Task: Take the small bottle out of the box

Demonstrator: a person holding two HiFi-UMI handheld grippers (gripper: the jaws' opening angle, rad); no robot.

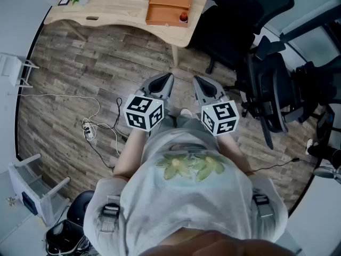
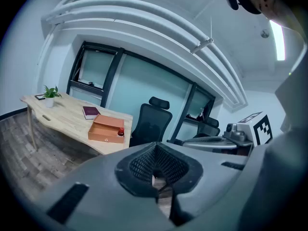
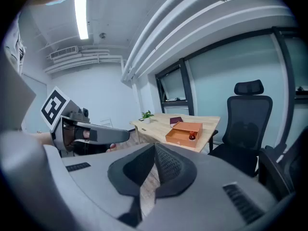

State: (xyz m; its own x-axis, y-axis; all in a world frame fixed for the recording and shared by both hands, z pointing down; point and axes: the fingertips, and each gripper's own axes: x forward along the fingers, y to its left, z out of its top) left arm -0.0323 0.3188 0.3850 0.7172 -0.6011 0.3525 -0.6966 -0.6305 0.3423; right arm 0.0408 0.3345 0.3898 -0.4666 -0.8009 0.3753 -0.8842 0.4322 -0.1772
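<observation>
Small reddish bottle with a red cap, upright inside the shallow, open orange box, tucked into one corner. Box lying flat on the pale wooden table, close to its edge.

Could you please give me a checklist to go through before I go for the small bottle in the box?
1. Bottle stands upright in the box: ok.
2. Box open on top: ok.
3. Left gripper and right gripper empty: ok.
4. Jaws apart for a grasp: not ok, both are shut.
5. Desk within reach: not ok, it stands well ahead of both grippers.
6. Room beside the bottle for the jaws: cannot tell from this far.
</observation>
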